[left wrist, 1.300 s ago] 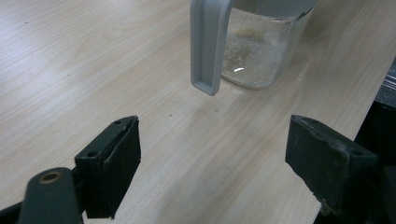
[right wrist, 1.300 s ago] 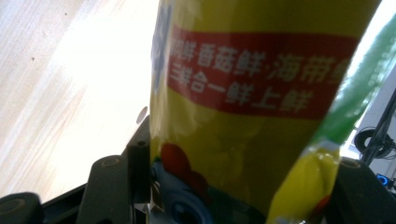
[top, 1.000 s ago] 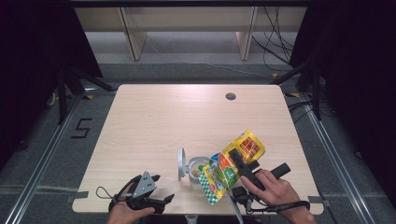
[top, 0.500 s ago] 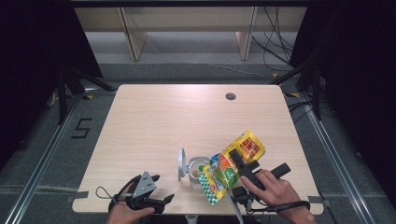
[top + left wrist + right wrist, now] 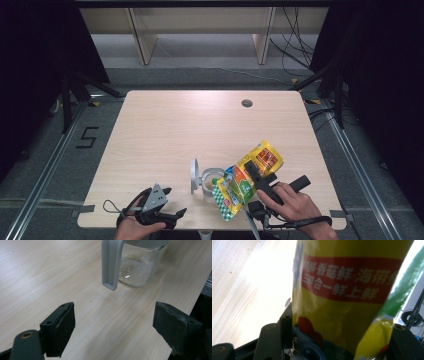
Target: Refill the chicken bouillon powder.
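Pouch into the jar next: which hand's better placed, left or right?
Right. Its hand-held gripper already grips the yellow pouch, tilted above the open clear jar. The left hand-held gripper sits open and empty near the table edge, short of the jar.

A lab recording bay: dark curtains [image 5: 35, 45], floor rails [image 5: 47, 165], loose cables [image 5: 295, 45], bare table [image 5: 200, 125].

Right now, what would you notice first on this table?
The bright yellow and green snack bag, tipped over a small clear jar near the table's front edge and clamped in the right gripper. Beside the jar its grey lid stands on edge, and the left gripper waits open at the front left.
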Tool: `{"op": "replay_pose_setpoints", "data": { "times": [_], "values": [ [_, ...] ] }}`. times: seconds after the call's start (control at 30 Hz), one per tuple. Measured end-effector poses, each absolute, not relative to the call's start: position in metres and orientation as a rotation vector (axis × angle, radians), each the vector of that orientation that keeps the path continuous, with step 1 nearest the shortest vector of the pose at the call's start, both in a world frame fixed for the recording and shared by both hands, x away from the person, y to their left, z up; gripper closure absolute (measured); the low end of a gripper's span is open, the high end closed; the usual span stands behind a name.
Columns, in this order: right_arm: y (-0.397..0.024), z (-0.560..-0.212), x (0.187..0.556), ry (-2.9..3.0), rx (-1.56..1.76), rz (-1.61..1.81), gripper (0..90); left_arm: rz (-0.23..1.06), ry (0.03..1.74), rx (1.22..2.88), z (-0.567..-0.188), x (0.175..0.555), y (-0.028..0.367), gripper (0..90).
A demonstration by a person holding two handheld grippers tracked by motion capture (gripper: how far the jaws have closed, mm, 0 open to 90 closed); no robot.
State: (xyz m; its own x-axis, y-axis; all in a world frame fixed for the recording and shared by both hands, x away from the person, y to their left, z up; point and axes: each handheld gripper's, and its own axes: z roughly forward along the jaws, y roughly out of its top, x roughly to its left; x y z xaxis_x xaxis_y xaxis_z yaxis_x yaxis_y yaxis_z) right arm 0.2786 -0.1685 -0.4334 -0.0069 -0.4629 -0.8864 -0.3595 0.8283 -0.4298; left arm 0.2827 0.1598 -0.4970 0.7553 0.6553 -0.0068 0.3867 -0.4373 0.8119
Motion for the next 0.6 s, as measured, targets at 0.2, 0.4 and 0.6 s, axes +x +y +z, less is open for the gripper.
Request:
{"op": "replay_pose_setpoints", "data": {
  "times": [0.2,0.4,0.6],
  "values": [
    [-0.1695,-0.433,0.2786,1.597,-0.659,-0.101,43.1,0.403,0.776,2.093,-0.4968,0.2835,0.1612,17.5],
    [-0.1706,-0.4311,0.278,1.612,-0.641,-0.089,43.1,0.404,0.771,2.092,-0.4968,0.2837,0.1612,17.5],
    [-0.1695,-0.4353,0.2797,1.62,-0.654,-0.091,43.2,0.416,0.764,2.106,-0.496,0.2839,0.162,17.4]
  ]
}}
